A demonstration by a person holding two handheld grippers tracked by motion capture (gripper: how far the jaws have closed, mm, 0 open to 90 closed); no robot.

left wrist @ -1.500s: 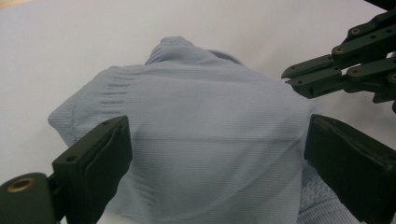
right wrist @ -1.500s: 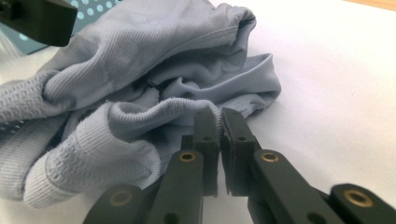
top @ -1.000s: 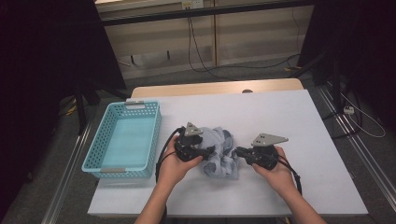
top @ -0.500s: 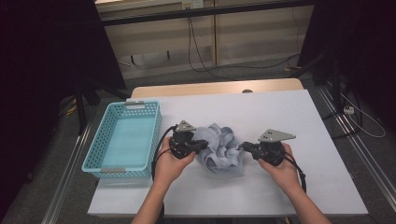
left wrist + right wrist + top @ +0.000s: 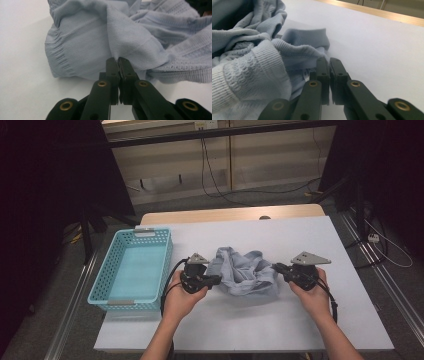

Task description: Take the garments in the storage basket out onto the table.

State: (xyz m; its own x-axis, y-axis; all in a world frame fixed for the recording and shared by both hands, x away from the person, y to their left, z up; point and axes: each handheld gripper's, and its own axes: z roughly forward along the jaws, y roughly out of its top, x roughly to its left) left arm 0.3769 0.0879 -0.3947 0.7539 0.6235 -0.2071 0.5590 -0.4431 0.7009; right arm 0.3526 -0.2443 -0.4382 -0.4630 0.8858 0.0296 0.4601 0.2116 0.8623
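Pale-blue knit garment (image 5: 243,272) pinched at both ends, frame centre.
Left hand-held gripper (image 5: 118,60) just clamped on fabric, right hand-held gripper (image 5: 329,61) likewise; spreading apart probably next.

- No text, label, brand, number or sign can be read in any of the views.
- In the right gripper view a small white tag (image 5: 306,72) shows inside the folds of the light blue garment (image 5: 249,70); whether anything is printed on it cannot be told.
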